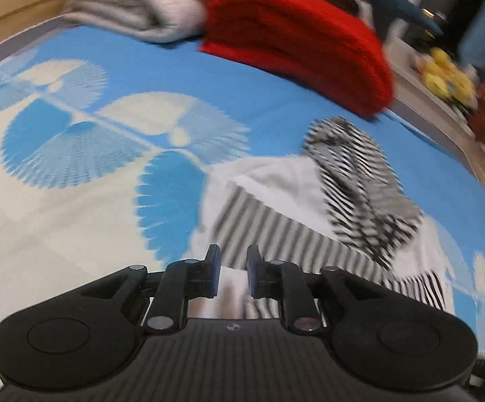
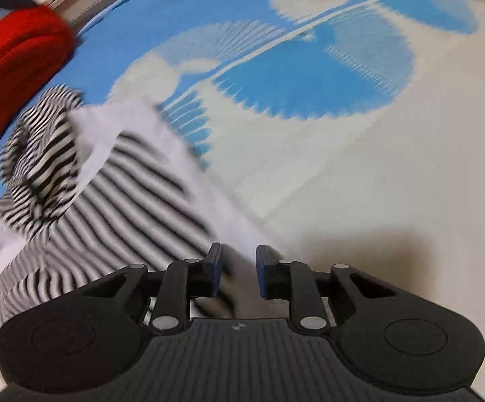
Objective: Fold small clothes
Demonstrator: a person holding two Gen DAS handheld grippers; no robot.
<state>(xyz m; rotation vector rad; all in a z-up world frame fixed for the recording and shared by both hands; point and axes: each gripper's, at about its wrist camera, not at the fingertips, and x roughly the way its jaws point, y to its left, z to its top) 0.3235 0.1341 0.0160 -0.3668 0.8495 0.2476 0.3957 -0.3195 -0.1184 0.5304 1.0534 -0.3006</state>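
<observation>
A small black-and-white striped garment (image 1: 276,227) with white panels lies crumpled and partly doubled over on the blue and white bedsheet (image 1: 74,134). My left gripper (image 1: 234,268) hovers over the garment's near edge. Its blue pads stand a little apart and no cloth is pinched between them. In the right wrist view the same garment (image 2: 135,194) spreads to the left. My right gripper (image 2: 239,268) is above its white right-hand edge, jaws apart, with cloth showing in the gap below but not gripped. Both views are blurred.
A folded red blanket (image 1: 296,33) and a pale grey one (image 1: 125,0) sit at the far end of the bed, the red blanket (image 2: 14,50) close to the garment. A wooden bed frame (image 1: 7,0) runs behind, and a side shelf with yellow items (image 1: 446,73) stands at right.
</observation>
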